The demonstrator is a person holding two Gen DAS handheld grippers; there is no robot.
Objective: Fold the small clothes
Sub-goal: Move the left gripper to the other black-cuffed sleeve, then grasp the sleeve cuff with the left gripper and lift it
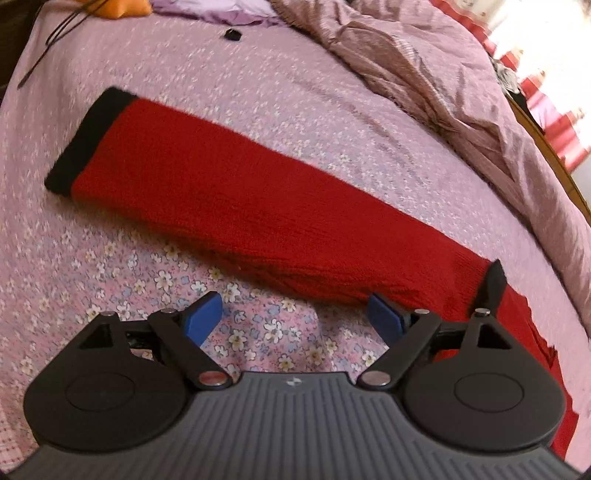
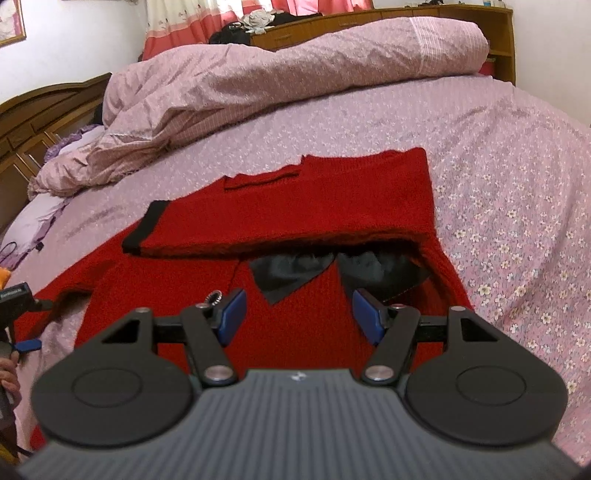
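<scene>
A red knitted sweater (image 2: 295, 229) lies flat on the floral bedsheet (image 2: 517, 221). One sleeve with a black cuff (image 2: 146, 229) is folded across its body, above the black collar (image 2: 291, 275). My right gripper (image 2: 299, 319) hovers open over the chest just below the collar, with nothing pinched. In the left wrist view the other sleeve (image 1: 240, 206) stretches out to the left and ends in a black cuff (image 1: 88, 140). My left gripper (image 1: 294, 317) stands wide open just short of that sleeve's near edge, over bare sheet. The left gripper's blue pad (image 2: 29, 345) also shows at the far left.
A rumpled pink duvet (image 2: 277, 81) is heaped along the bed's far side, before a wooden headboard (image 2: 406, 22). A small black object (image 1: 232, 35), a black cable (image 1: 55, 48), an orange item (image 1: 125, 7) and purple cloth (image 1: 210, 9) lie near the sheet's far end.
</scene>
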